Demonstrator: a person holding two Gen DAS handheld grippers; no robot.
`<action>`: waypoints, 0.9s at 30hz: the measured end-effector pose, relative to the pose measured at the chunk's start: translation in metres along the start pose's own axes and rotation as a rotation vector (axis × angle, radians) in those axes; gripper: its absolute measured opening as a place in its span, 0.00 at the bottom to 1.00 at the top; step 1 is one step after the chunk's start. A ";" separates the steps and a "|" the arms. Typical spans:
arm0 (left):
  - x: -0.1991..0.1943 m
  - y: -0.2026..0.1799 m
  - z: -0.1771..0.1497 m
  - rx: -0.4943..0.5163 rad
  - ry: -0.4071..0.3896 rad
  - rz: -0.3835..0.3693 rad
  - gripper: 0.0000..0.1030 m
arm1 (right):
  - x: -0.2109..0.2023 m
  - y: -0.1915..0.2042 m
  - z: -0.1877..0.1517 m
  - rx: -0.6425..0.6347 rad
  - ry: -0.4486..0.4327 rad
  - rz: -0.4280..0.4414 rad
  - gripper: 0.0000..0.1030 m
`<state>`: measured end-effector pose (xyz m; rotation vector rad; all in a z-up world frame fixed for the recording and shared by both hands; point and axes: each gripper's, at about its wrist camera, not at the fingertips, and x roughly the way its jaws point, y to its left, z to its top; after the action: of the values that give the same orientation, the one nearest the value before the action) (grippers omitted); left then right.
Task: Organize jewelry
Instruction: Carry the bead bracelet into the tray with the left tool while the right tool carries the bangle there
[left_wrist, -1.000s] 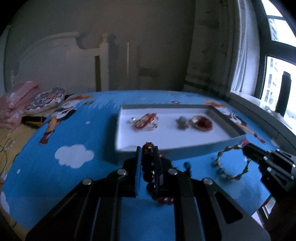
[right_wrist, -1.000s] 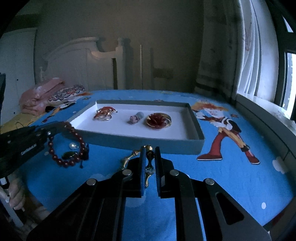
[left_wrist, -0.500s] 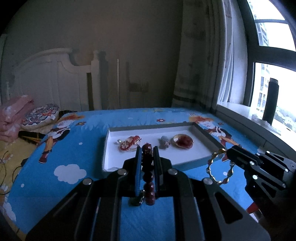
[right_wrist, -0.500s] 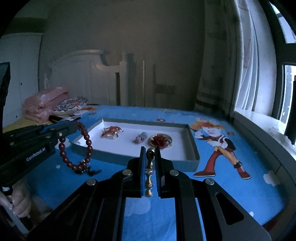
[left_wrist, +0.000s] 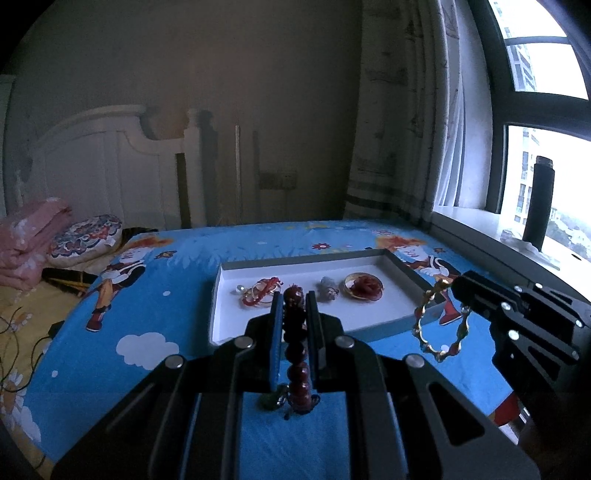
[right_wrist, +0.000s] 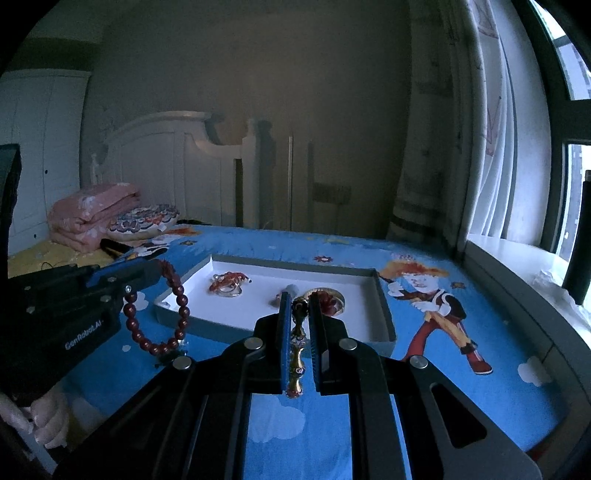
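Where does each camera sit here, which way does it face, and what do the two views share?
Left wrist: on the left gripper, facing along its fingers over the blue cartoon sheet toward the white tray; the red bead bracelet is clamped between them.
Right wrist: on the right gripper, facing the same tray; the gold bangle is clamped, and a hand shows low left.
Shared: tray, sheet, both grippers, both pieces.

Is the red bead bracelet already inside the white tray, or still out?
Out. The red bead bracelet hangs from the shut left gripper, before the white tray.
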<state>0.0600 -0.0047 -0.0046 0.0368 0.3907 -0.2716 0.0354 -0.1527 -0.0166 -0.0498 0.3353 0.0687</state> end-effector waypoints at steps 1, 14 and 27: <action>0.000 0.000 0.000 -0.001 0.001 0.005 0.11 | 0.001 0.000 0.001 -0.001 0.000 0.000 0.11; 0.014 -0.001 0.013 -0.019 -0.003 0.043 0.11 | 0.022 -0.006 0.021 -0.009 -0.007 -0.010 0.11; 0.070 -0.004 0.060 -0.002 0.002 0.045 0.11 | 0.085 -0.016 0.049 -0.020 0.036 0.019 0.11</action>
<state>0.1437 -0.0314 0.0245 0.0439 0.3917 -0.2272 0.1329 -0.1604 0.0026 -0.0672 0.3708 0.0901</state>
